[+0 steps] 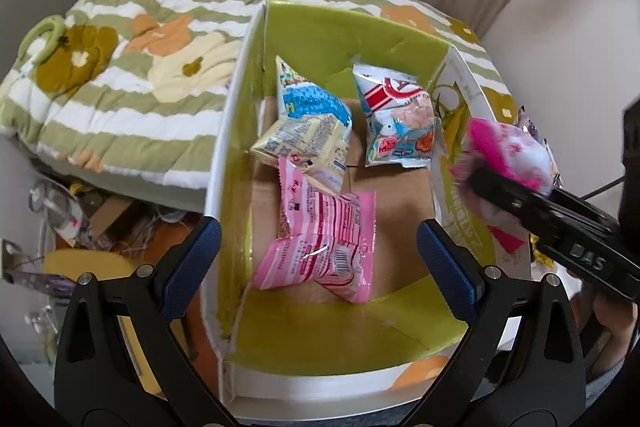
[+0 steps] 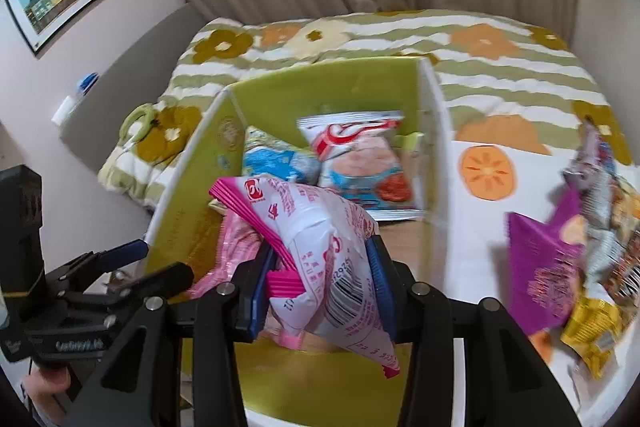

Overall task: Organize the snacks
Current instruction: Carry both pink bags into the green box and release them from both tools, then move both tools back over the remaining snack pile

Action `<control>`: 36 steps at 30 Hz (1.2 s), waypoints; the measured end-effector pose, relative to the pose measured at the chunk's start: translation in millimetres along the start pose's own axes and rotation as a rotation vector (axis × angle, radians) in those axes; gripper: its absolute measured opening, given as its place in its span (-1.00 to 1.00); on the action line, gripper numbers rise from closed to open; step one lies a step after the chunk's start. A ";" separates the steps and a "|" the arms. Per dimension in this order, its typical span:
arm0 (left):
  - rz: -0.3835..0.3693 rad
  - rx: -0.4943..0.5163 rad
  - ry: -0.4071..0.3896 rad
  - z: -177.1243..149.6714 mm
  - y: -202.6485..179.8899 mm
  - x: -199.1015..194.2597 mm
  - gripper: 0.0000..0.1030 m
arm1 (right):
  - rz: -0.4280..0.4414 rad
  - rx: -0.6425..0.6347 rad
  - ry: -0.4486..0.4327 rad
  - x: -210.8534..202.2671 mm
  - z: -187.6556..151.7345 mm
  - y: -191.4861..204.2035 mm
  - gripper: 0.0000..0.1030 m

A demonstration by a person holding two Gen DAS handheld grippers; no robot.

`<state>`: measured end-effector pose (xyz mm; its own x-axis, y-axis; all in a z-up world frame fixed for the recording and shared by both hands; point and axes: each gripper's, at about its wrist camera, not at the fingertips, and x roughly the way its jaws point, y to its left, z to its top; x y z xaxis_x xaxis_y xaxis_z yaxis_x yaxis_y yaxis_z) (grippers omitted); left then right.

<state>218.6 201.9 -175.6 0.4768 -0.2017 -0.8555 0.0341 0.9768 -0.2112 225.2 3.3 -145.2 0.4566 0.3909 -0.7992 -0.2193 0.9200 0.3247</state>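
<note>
A cardboard box [image 1: 320, 27] with a green lining stands open on the bed. Inside it lie a pink striped packet [image 1: 320, 227], a blue and yellow packet [image 1: 308, 107] and a white and red packet [image 1: 400, 115]. My left gripper [image 1: 320, 247] hangs open over the box's near end, above the pink packet and touching nothing. My right gripper [image 2: 320, 279] is shut on a puffy white and magenta snack bag [image 2: 320, 227], held above the box's near right corner. The left wrist view shows that bag [image 1: 508, 147] at the box's right wall.
A floral quilt [image 1: 140, 47] covers the bed around the box. To the right of the box lies a heap of loose snack packets [image 2: 592, 227], among them a purple bag [image 2: 540, 267]. Floor clutter [image 1: 80, 219] shows beyond the bed's left edge. A curtain hangs behind.
</note>
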 end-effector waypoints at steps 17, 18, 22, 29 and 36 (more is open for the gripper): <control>0.049 0.002 -0.026 -8.1 -6.1 -12.0 0.90 | 0.024 -0.025 0.017 9.8 -6.3 -8.1 1.00; 0.050 0.003 -0.027 -9.6 -7.1 -12.9 0.90 | 0.030 -0.018 0.016 8.1 -7.6 -9.2 1.00; 0.056 0.016 -0.052 -14.1 -12.5 -25.9 0.90 | 0.025 -0.027 -0.002 -5.0 -10.5 -8.3 1.00; 0.067 0.029 -0.095 -22.8 -17.5 -52.9 0.90 | 0.015 -0.035 -0.049 -33.3 -15.5 -0.2 1.00; 0.036 0.062 -0.130 -27.0 -28.8 -83.7 0.90 | -0.008 -0.030 -0.117 -74.7 -24.4 7.6 1.00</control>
<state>154.0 188.8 -110.7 0.5886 -0.1596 -0.7925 0.0671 0.9866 -0.1488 168.4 -19.6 -95.3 0.5554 0.3861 -0.7366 -0.2408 0.9224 0.3019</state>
